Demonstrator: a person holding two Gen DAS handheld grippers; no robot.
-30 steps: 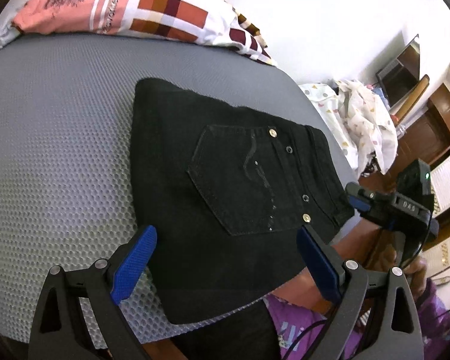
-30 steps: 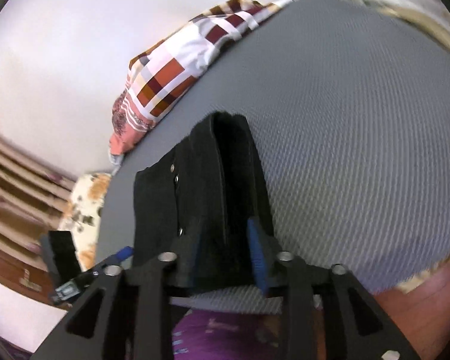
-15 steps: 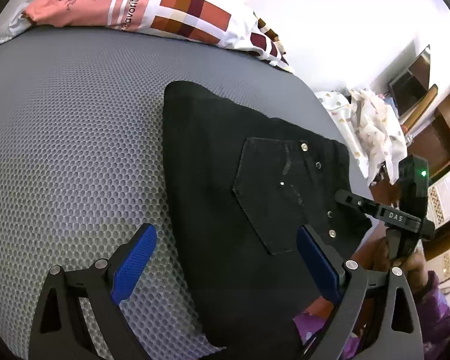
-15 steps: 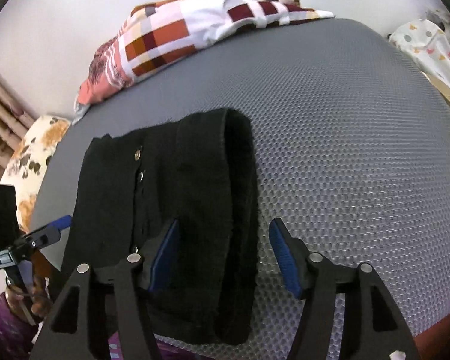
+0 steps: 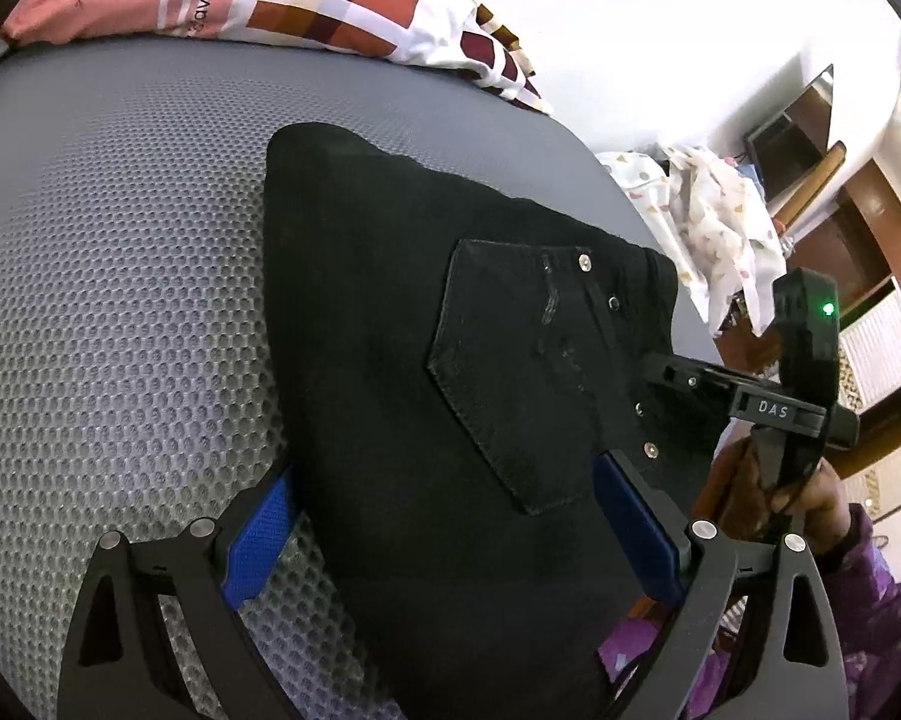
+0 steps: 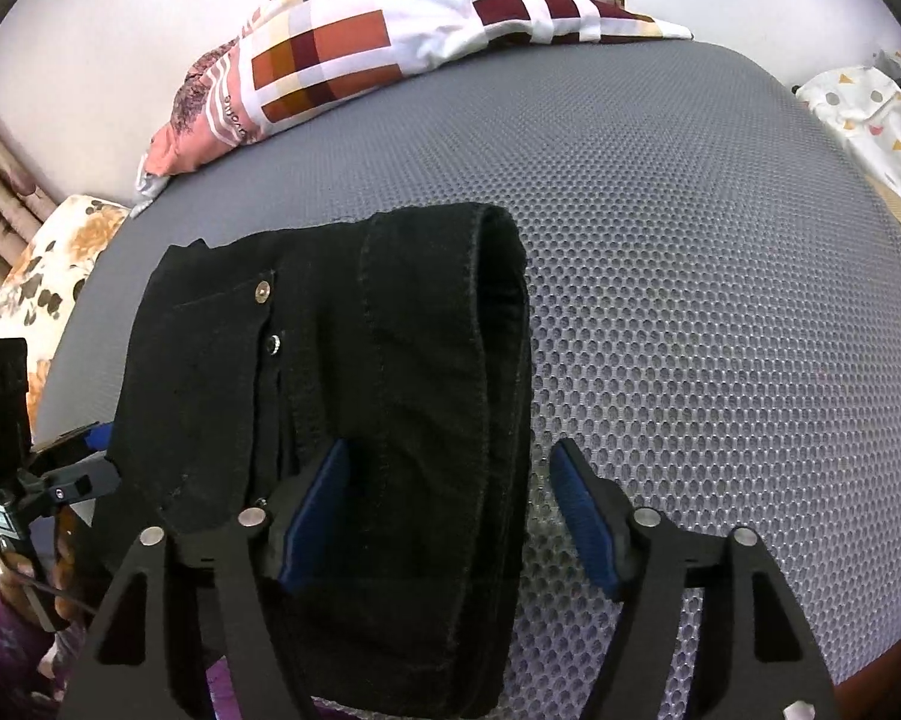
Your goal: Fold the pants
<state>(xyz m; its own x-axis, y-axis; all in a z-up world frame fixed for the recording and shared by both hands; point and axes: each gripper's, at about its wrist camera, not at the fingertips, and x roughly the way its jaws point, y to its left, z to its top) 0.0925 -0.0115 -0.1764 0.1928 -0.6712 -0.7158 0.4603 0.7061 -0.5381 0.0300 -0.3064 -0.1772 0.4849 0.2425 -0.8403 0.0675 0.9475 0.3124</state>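
Folded black jeans point(image 5: 426, 360) lie mid-frame on the grey mesh mattress point(image 5: 120, 300), between the wide-open left gripper point(image 5: 444, 534) and the opening, pad-clear right gripper point(image 6: 450, 510).

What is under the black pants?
The black pants lie folded on a gray honeycomb mat, which shows all around them. The mat right beneath is covered by the cloth, so anything else hidden there cannot be seen.

Black pants point(image 5: 426, 372) on grey honeycomb-mesh mattress point(image 5: 120, 276); checked rust, maroon and white pillow point(image 6: 390, 42); blue-padded black tongs point(image 6: 450, 516).
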